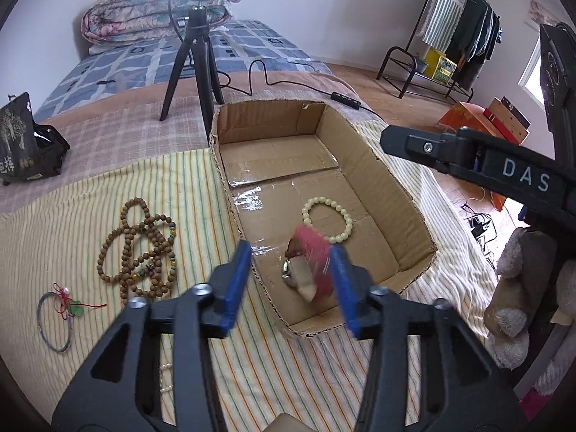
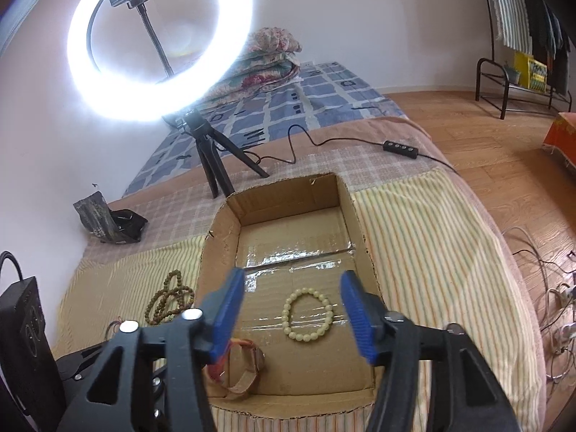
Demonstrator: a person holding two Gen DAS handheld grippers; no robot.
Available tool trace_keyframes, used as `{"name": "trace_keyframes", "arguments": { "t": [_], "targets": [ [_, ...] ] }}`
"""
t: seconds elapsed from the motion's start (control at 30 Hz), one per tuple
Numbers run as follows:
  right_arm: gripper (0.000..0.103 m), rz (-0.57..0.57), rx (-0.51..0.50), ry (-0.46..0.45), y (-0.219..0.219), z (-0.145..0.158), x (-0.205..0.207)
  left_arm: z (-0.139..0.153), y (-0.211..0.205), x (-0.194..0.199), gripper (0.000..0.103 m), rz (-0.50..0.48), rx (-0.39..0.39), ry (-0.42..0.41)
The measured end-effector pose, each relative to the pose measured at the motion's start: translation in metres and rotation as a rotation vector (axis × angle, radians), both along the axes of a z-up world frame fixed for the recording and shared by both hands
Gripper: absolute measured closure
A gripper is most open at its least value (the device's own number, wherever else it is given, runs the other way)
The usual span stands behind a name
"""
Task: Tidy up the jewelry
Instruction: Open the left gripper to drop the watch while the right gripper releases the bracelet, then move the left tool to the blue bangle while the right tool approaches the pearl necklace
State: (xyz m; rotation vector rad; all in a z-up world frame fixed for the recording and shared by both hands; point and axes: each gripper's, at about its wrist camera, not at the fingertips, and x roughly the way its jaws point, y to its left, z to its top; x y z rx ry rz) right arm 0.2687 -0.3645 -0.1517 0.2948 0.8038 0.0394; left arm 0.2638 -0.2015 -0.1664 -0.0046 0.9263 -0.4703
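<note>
Over box (image 1: 360, 151) near end, left gripper (image 1: 291, 280) wide, watch (image 1: 306, 270) dropping free beside bracelet (image 1: 327, 219). Right gripper (image 2: 291, 313) released, empty. Next: probably grab beads (image 1: 140, 248) left of box.

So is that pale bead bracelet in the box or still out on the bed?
In the box. The pale bead bracelet lies flat on the cardboard box floor, ringed by its walls; the wooden beads lie outside on the striped cloth.

Bed (image 1: 108, 187) carries box (image 1: 363, 151), beads (image 1: 140, 248)
</note>
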Motion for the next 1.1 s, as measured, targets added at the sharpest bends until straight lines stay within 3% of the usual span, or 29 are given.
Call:
{"name": "trace_keyframes", "arguments": {
  "t": [0.03,0.17,0.37,1.1],
  "targets": [
    [0.029,-0.007,-0.005,-0.006,-0.001,0.002,-0.001,0.002,0.001,-0.002,0.041,0.002,0.003,-0.006],
    [0.017,-0.028,-0.021,-0.022,-0.003,0.012,-0.007,0.007,0.006,-0.007,0.040,0.000,0.016,-0.014],
    [0.011,-0.042,-0.009,-0.036,-0.001,0.024,-0.016,0.013,0.018,-0.015,0.040,0.007,0.011,-0.013],
    [0.011,0.004,-0.046,-0.095,0.027,0.046,-0.039,0.046,0.065,-0.036,0.040,0.044,0.030,-0.114]
  ]
}}
